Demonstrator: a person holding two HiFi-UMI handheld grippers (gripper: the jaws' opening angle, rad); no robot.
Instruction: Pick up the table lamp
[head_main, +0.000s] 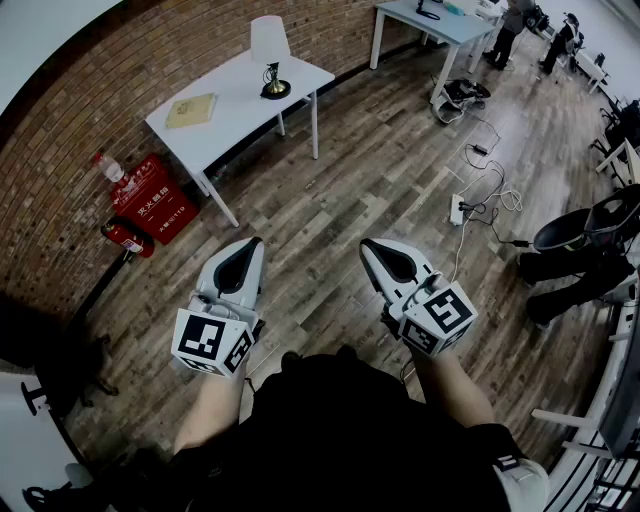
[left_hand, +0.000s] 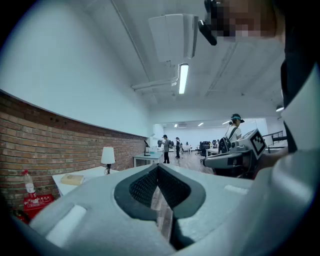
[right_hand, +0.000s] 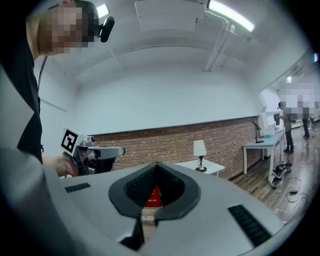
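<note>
The table lamp (head_main: 268, 55), with a white shade and a dark base, stands on a white table (head_main: 240, 95) by the brick wall, far ahead of me. It also shows small in the left gripper view, as the lamp (left_hand: 107, 157), and in the right gripper view, as the lamp (right_hand: 199, 150). My left gripper (head_main: 250, 243) and right gripper (head_main: 368, 245) are held side by side over the wooden floor, well short of the table. The jaws of the left gripper (left_hand: 158, 167) meet at the tip, empty. Those of the right gripper (right_hand: 156, 165) are likewise shut with nothing in them.
A tan book (head_main: 190, 110) lies on the same table. A red extinguisher box (head_main: 150, 195) and an extinguisher (head_main: 125, 235) sit against the wall at left. Cables and a power strip (head_main: 462, 210) lie on the floor at right, near another white table (head_main: 430, 25).
</note>
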